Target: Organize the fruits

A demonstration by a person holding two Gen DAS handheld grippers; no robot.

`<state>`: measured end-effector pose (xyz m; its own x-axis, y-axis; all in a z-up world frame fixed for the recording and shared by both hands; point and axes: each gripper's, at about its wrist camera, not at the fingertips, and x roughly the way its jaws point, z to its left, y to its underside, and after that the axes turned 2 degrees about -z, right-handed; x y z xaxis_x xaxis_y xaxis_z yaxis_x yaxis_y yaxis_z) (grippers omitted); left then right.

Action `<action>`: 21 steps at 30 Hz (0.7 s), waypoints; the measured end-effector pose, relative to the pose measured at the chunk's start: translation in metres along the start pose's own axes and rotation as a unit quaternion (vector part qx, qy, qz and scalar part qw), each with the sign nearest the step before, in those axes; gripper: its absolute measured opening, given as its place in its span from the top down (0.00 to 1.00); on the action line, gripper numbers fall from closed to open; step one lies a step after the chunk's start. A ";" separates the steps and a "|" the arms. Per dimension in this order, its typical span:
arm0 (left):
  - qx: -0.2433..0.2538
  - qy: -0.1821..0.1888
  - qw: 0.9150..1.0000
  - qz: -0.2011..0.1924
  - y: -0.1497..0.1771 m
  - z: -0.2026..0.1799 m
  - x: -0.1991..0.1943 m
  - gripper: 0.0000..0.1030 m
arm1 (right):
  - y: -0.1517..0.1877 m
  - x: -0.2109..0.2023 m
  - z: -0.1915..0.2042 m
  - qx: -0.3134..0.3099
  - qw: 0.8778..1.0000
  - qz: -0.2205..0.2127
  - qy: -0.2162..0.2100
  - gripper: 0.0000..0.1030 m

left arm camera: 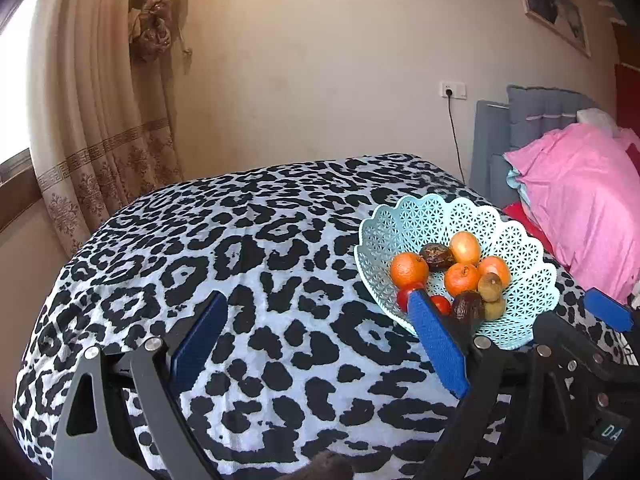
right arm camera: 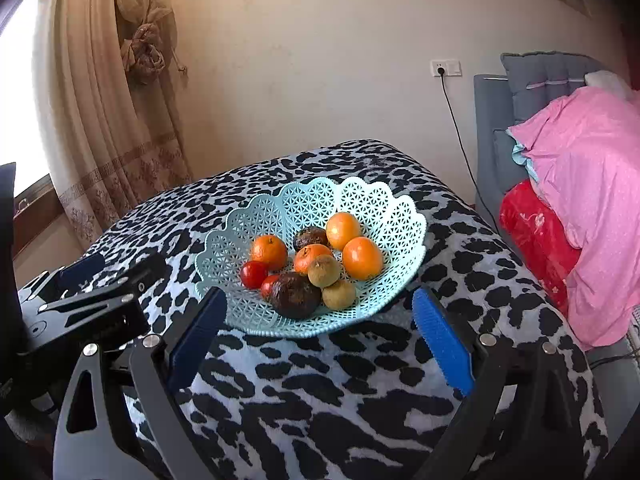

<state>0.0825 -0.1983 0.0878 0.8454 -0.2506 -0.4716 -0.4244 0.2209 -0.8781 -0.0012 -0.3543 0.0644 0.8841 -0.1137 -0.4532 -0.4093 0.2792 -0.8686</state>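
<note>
A pale blue basket (right arm camera: 384,204) of openwork plastic with a scalloped rim sits on a surface covered by a black-and-white leopard-print blanket (right arm camera: 320,392); what lies under the blanket cannot be told. The basket holds the fruits in a loose heap near its middle: four oranges (right arm camera: 362,258), smooth and bright, two small red fruits (right arm camera: 253,274) at the near left, two dull green-brown fruits (right arm camera: 323,271) toward the near right, and two dark wrinkled brown ones (right arm camera: 295,295), one at the near edge and one at the far side.

The right tongs (right arm camera: 318,344) stand wide, with blue pads (right arm camera: 442,344) on either side of the basket's near rim and apart from it, nothing between them. The left tongs (left arm camera: 320,340) are also wide and empty, over bare blanket to the left of the basket; in the left wrist view their right pad covers part of the near left rim and part of one red fruit. The second red fruit and the near dark fruit are partly hidden there too.

The basket is shallow and roughly round, so it shows no clear long axis; its open side faces up and it sits level. The oranges' stem ends point different ways. What kind the brown fruits are is hard to make out.

To the right, a pink quilt (right arm camera: 592,216) lies heaped against a grey headboard (right arm camera: 532,76), cut off by the frame edge.
</note>
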 end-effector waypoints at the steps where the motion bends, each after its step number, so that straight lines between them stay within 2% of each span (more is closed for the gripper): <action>1: -0.001 0.000 1.000 -0.001 0.001 0.000 -0.001 0.11 | 0.000 -0.001 0.001 -0.002 1.000 0.000 0.001 0.06; 3: -0.001 0.001 1.000 -0.004 0.002 0.000 -0.002 0.05 | 0.001 -0.003 0.002 -0.006 1.000 -0.001 0.004 0.06; 12: 0.004 0.014 1.000 -0.007 0.014 -0.005 0.000 0.05 | 0.008 0.004 0.001 -0.019 1.000 0.005 0.025 0.06; 21: 0.010 0.006 1.000 -0.003 0.021 -0.006 0.005 0.05 | 0.015 0.015 0.000 -0.022 0.999 0.015 0.034 0.06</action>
<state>0.0760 -0.2003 0.0661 0.8439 -0.2643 -0.4669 -0.4123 0.2373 -0.8796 0.0055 -0.3522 0.0447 0.8545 -0.1699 -0.4909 -0.4469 0.2413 -0.8614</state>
